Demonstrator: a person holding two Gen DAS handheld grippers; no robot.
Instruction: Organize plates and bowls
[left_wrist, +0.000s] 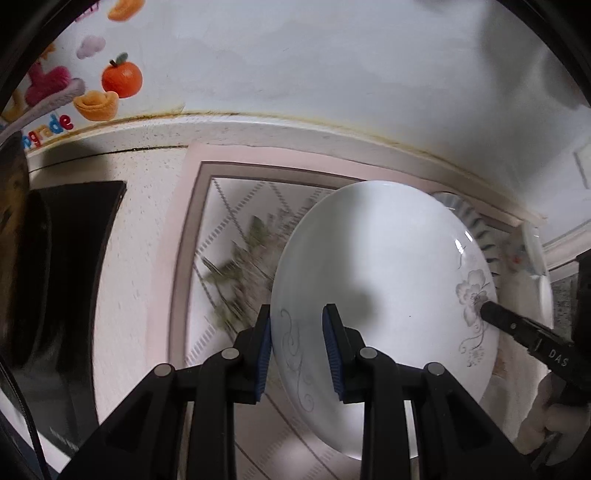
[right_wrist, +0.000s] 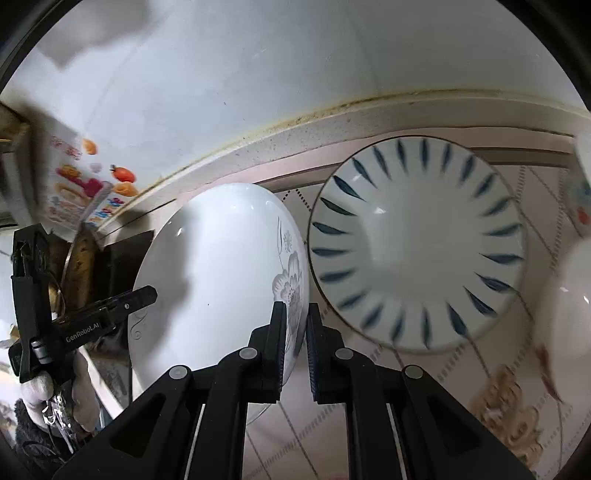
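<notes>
- Left tool (left_wrist: 297, 354): nearly pressed together, pinching the near rim of the white plate (left_wrist: 380, 295); outer blue ribbed pad (left_wrist: 266, 354) under the rim, inner pad on the plate's face.
- Right tool (right_wrist: 295, 354): pressed together on the opposite rim of the same white plate (right_wrist: 218, 277), pinching it at the grey flower print.
- In the left wrist view, right tool's black finger (left_wrist: 517, 325) seen reaching in from the right edge onto the flower; gloved hand (left_wrist: 554, 413) below it.
- In the right wrist view, left tool's black finger (right_wrist: 125, 302) seen on the far rim at the grey scroll print, gripped by a white-gloved hand (right_wrist: 40, 391).
- White plate: held between both tools, tilted above the mat (left_wrist: 236, 229), not lying flat on it; foreshortened to an oval, long axis running away from each camera.
- Plate material: glossy glazed ceramic, round, shallow, plain white centre, grey floral and scroll motifs at opposite rims.
- Blue-striped plate (right_wrist: 417, 243): flat on the mat, just beside the held plate; round, white, radial dark-blue leaf strokes, thin dark rim line.
- Mat: pale pink border, diamond lattice, leaf print, blurred.
- Worktop (left_wrist: 147, 206): speckled off-white stone with a raised back edge against a glossy pale wall (left_wrist: 332, 55).
- Dark flat panel (left_wrist: 74, 258) to the left on the worktop.
</notes>
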